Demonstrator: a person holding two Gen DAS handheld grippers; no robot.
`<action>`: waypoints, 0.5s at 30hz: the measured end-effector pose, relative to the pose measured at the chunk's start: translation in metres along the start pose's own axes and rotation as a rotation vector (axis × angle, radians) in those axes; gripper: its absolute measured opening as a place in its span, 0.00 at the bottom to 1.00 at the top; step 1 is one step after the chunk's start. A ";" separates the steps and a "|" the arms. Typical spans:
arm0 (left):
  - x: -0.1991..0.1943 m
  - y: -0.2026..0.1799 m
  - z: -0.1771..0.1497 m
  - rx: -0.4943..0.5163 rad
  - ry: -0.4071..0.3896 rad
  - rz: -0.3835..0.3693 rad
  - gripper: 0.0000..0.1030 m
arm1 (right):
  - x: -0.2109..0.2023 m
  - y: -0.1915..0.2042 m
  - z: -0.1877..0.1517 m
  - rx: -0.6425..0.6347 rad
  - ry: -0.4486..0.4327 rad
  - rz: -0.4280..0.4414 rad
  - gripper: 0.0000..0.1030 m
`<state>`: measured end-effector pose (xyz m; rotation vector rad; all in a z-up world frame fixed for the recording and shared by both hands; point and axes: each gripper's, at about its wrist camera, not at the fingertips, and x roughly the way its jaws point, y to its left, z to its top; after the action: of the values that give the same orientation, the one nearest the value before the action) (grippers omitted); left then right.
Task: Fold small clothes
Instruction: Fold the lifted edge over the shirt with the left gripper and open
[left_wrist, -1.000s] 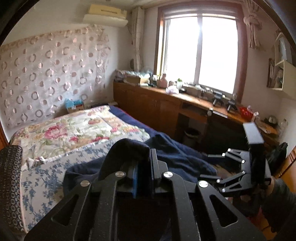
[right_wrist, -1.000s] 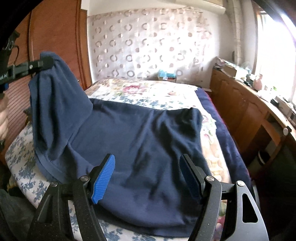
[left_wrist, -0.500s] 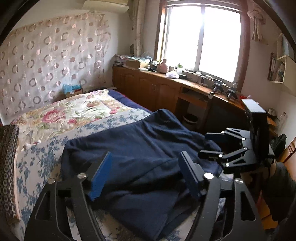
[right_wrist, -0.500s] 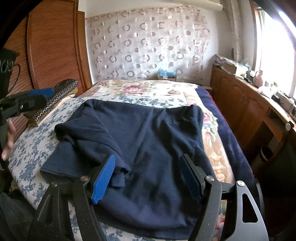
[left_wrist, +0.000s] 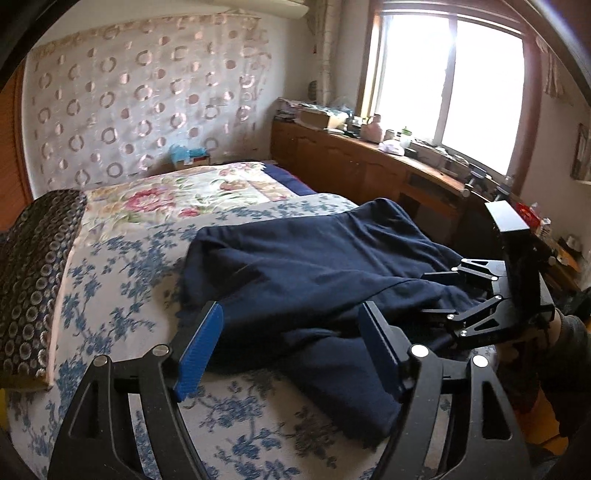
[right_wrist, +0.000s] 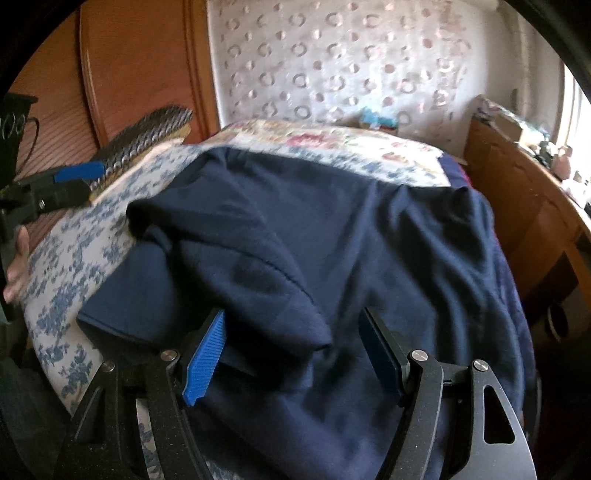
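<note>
Clothing here amounts to one piece: a single navy garment (left_wrist: 314, 266) lying on the bed (left_wrist: 122, 295), spread over the blue-flowered sheet, with one side flap folded in over its body so that a doubled layer shows along the near edge. Two grippers are in view. The left gripper (left_wrist: 291, 350) hangs above the near edge of the garment with its jaws wide apart and nothing between them; its two blue pads flank bare cloth without touching it. The right gripper (right_wrist: 291, 354) hovers low over the folded flap, jaws likewise spread, and whether the pads brush the fabric cannot be told. In the left wrist view the right gripper (left_wrist: 439, 291) reaches in from the right side toward the garment's far hem. One dark patterned cushion (left_wrist: 33, 273) rests along the bed's left edge, beside the sheet. One floral quilt (left_wrist: 177, 195) covers the head of the bed. A wooden counter (left_wrist: 369, 162) runs under the one window (left_wrist: 443, 77), cluttered with small items too blurred to count.
</note>
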<state>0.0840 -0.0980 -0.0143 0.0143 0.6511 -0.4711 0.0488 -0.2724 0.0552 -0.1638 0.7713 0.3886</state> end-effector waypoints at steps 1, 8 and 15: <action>0.000 0.002 -0.001 -0.005 0.000 0.002 0.74 | 0.004 -0.001 0.002 -0.004 0.008 -0.002 0.72; -0.002 0.012 -0.007 -0.018 -0.003 0.015 0.74 | 0.021 -0.003 0.013 -0.024 0.030 0.039 0.49; -0.003 0.019 -0.011 -0.036 -0.009 0.024 0.74 | 0.009 0.015 0.017 -0.089 -0.025 0.061 0.13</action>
<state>0.0839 -0.0785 -0.0236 -0.0143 0.6497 -0.4362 0.0596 -0.2508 0.0613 -0.2185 0.7363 0.4820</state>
